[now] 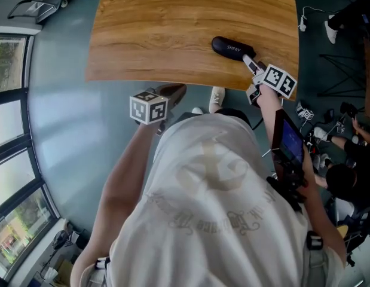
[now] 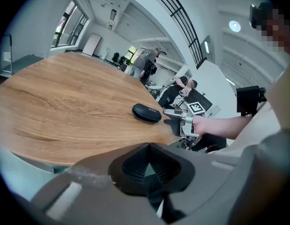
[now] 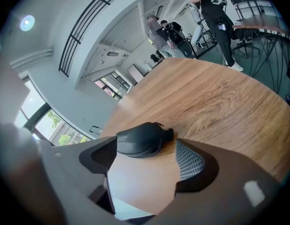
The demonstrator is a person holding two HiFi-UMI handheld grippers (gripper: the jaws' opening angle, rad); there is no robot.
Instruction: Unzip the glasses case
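Sitting closed on table (image 1: 173,28): glasses case (image 1: 232,48), just before R tool (image 1: 249,60), jaws apart.

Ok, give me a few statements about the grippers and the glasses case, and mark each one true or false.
1. The left gripper is shut with nothing in it. True.
2. The right gripper clamps the glasses case. False: its jaws stand open, and the case lies just ahead of them, ungripped.
3. The case lies at the middle of the table. False: it lies near the edge closest to the person.
4. The case is black. True.
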